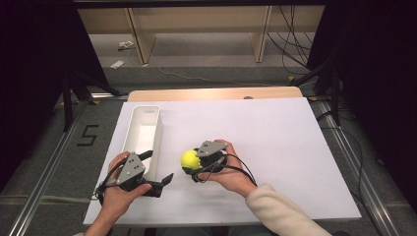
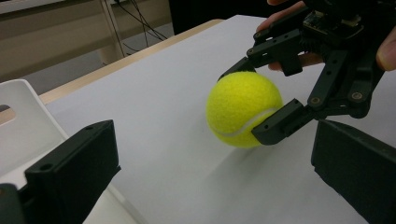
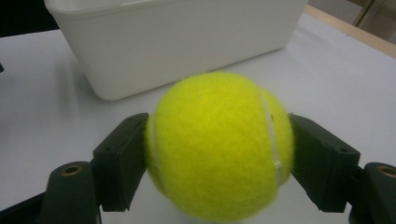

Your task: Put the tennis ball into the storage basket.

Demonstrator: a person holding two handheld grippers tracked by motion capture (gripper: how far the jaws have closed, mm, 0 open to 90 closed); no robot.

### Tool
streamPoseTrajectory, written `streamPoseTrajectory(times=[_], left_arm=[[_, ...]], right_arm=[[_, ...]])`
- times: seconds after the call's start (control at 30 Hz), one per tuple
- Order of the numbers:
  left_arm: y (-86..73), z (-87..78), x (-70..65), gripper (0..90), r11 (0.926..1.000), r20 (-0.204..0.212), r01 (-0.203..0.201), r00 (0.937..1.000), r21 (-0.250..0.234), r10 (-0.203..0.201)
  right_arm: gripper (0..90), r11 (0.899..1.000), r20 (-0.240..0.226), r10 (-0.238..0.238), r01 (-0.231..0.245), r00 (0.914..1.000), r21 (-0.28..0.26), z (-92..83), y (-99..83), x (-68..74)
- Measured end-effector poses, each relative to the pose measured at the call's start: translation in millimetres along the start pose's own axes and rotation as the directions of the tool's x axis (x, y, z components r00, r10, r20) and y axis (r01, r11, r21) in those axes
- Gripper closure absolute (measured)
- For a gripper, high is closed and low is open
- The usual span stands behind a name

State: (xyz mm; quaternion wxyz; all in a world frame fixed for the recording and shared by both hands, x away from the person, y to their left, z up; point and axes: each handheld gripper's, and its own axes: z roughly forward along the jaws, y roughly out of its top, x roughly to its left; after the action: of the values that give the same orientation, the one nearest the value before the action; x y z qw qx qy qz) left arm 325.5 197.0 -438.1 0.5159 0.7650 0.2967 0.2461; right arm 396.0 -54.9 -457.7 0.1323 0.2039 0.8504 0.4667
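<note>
The right gripper [image 1: 193, 166] clamped a ball [image 1: 190, 160] between both jaws, low over the white table [image 1: 275, 147]; the left gripper [image 1: 156, 172] waited with jaws apart, holding nothing; the bin [image 1: 143, 132], long axis running away from the person, lay just left of the ball, likely its destination.

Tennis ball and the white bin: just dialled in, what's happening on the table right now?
A person holds a claw in each hand. The right claw is shut on the fuzzy yellow tennis ball, a jaw on each side, low over the white paper-covered table. The left claw is open, holding nothing, beside the near end of the long white plastic bin.
</note>
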Motion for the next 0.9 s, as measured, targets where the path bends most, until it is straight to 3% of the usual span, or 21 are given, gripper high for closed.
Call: streamPoseTrajectory(times=[0.9], left_arm=[[0.6,-0.6,-0.8,0.4,1.0,0.001,0.0,1.0,-0.003,0.0]], right_arm=[[26.0,0.997,0.06,0.02,-0.016,0.998,-0.071,-18.0,21.7,-14.4]])
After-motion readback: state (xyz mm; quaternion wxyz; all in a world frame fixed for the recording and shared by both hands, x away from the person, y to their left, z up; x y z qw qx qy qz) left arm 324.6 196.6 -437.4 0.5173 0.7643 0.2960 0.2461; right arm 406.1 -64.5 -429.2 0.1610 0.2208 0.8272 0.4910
